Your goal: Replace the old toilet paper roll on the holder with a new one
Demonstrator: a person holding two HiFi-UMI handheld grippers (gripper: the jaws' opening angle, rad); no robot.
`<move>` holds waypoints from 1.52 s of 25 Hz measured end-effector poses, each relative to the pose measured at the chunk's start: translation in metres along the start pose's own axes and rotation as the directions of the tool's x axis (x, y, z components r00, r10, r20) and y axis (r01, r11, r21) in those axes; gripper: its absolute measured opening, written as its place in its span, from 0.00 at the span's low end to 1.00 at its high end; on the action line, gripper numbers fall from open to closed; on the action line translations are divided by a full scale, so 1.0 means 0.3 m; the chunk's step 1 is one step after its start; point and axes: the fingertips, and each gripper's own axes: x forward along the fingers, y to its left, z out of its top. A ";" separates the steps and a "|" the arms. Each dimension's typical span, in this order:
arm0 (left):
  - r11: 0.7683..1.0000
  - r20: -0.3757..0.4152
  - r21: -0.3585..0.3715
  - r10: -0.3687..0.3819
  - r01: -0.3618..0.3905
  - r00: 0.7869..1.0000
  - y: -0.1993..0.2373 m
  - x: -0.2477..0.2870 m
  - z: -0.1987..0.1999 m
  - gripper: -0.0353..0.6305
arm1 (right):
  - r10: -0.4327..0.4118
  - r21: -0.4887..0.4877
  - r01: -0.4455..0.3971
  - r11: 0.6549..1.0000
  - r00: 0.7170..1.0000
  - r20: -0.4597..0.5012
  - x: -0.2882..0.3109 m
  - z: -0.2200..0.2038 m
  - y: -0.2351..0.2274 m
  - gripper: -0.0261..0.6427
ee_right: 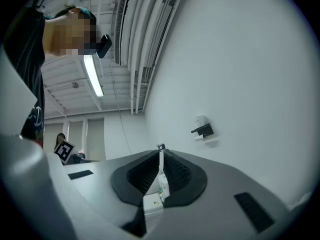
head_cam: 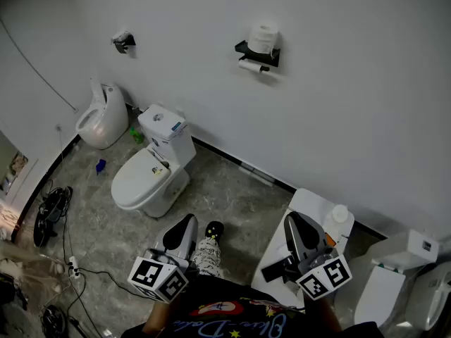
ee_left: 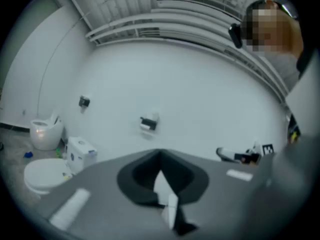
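A black toilet paper holder [head_cam: 258, 52] hangs on the white wall, far ahead of both grippers. A full white roll [head_cam: 264, 38] stands on its shelf, and a thin, nearly used-up roll [head_cam: 251, 65] lies on the bar below. The holder [ee_left: 148, 123] looks small in the left gripper view, and so does the holder [ee_right: 203, 130] in the right gripper view. My left gripper [head_cam: 189, 221] is shut and holds nothing; its jaws [ee_left: 160, 156] meet. My right gripper [head_cam: 291, 220] is also shut and empty, its jaws [ee_right: 160, 149] closed and tilted slightly upward toward the wall.
A white toilet [head_cam: 151, 172] stands below left of the holder, with a white urinal-like bowl [head_cam: 102, 115] and a black wall fitting [head_cam: 124, 42] further left. A white stand [head_cam: 304, 204] with a bottle [head_cam: 337, 221] is under my right gripper. Another toilet [head_cam: 394, 273] and floor cables [head_cam: 53, 213] flank me.
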 end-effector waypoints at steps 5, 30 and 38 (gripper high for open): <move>0.999 0.024 -0.010 -0.048 0.048 0.999 0.115 0.199 0.043 0.03 | 0.004 -0.027 -0.005 1.000 1.000 -0.009 0.157 -0.027 -0.075 0.06; 0.900 -0.108 -0.029 -0.436 0.435 0.894 0.681 1.437 0.253 0.03 | -0.335 -0.109 0.346 0.932 0.936 0.109 1.208 0.074 -0.673 0.06; 0.772 0.029 -0.407 -0.523 0.488 0.852 0.649 1.657 0.289 0.10 | -0.377 -0.130 0.386 0.913 0.922 0.087 1.191 0.104 -0.734 0.06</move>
